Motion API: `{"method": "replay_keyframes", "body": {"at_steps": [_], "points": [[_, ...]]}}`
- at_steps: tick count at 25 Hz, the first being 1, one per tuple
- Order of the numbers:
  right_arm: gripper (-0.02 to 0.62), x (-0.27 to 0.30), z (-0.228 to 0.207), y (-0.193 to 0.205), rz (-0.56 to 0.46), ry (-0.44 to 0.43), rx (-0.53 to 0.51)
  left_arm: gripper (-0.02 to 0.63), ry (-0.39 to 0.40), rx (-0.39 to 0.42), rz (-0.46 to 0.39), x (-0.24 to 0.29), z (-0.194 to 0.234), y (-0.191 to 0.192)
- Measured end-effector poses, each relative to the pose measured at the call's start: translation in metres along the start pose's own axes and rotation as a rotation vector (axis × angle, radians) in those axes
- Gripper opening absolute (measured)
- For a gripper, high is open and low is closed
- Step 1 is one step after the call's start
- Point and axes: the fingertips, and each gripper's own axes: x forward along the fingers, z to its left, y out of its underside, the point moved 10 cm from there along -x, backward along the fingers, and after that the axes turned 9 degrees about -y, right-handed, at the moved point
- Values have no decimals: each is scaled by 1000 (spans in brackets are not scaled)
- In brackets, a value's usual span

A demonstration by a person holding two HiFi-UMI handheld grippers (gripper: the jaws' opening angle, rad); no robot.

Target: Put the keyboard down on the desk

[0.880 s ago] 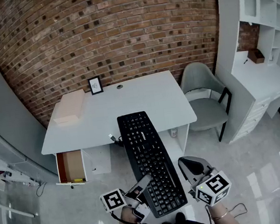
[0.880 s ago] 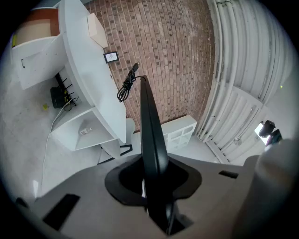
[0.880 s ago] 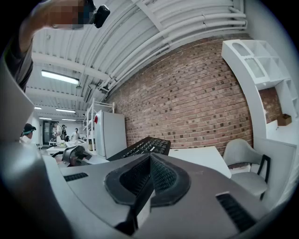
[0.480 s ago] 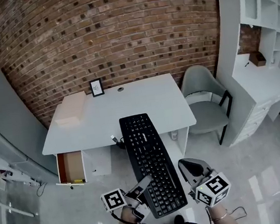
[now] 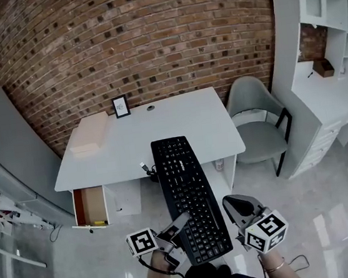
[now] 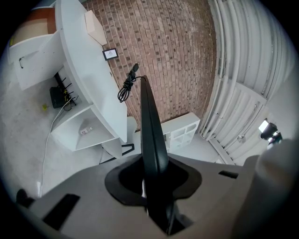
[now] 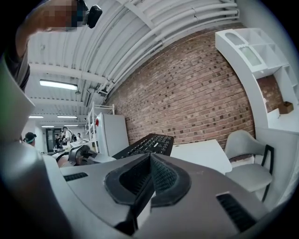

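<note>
A black keyboard (image 5: 189, 193) hangs in the air in front of the white desk (image 5: 119, 154), its far end over the desk's front edge. My left gripper (image 5: 179, 224) is shut on the keyboard's near left corner. In the left gripper view the keyboard (image 6: 150, 126) shows edge-on, clamped between the jaws of the left gripper (image 6: 156, 186), and its coiled cable (image 6: 125, 87) dangles from the far end. My right gripper (image 5: 236, 205) sits just right of the keyboard's near end. In the right gripper view that gripper (image 7: 148, 163) is shut on nothing, beside the keyboard (image 7: 145, 144).
On the desk lie a flat beige box (image 5: 88, 137) at the left and a small picture frame (image 5: 119, 105) at the back. An open drawer (image 5: 90, 206) juts out under the left side. A grey chair (image 5: 257, 125) stands to the right, with white shelving (image 5: 324, 54) beyond it.
The picture has shifted slightly right. The keyboard stays in my left gripper, in about the same place over the desk's front edge. The right gripper stays shut beside it.
</note>
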Motion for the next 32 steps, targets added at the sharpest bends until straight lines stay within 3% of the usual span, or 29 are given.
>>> {"method": "replay_keyframes", "body": {"at_steps": [8,23,32], "points": [[5,35,-47,1,-3,58,21,89,6,-9,10,43,27,-56],[5,204,-155,-27,41,130,57,89,15,-25,94,152,81,-235],[5,257,-196,-34,47,182,63,89,18,-42,135,196,104,-296]]}}
